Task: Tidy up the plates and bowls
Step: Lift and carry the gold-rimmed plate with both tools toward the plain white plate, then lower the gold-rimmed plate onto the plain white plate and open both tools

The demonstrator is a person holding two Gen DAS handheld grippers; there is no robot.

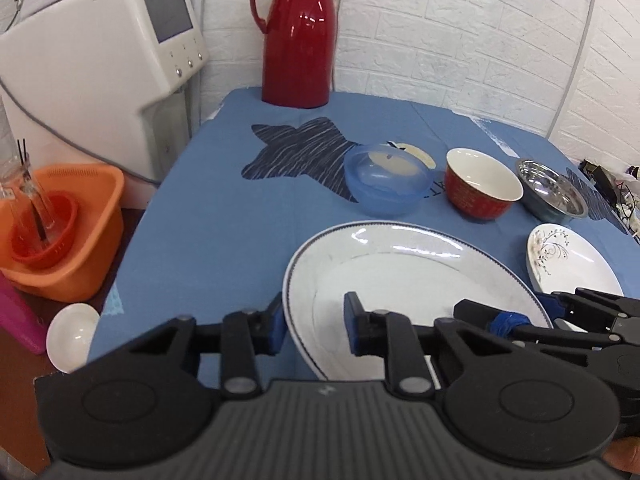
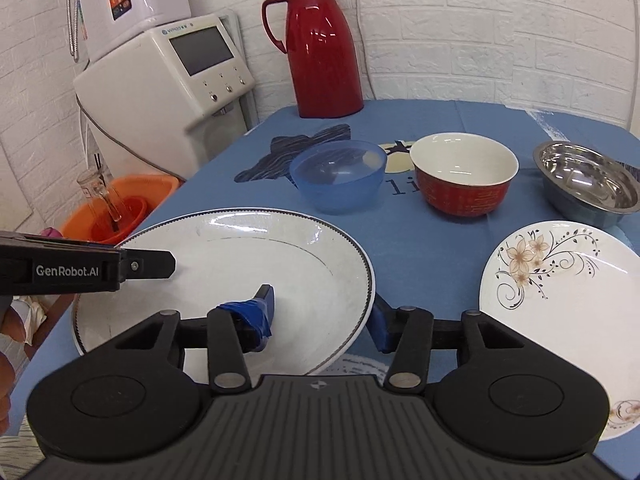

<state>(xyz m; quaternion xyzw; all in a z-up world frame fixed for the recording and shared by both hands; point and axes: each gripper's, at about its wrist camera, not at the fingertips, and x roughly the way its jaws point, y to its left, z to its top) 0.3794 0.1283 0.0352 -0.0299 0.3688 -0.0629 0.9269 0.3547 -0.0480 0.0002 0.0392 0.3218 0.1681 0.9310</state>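
Observation:
A large white plate with a dark rim lies near the front of the blue tablecloth. My left gripper is open, its fingers straddling the plate's left rim. Over the plate's right rim my right gripper is open too, one taped finger above the plate and the other outside it. To the right sits a flowered plate. Behind the plates stand a blue plastic bowl, a red bowl and a steel bowl.
A red thermos jug stands at the table's back. A white appliance and an orange basin holding a glass sit off the left edge. A white round object lies by the front left corner.

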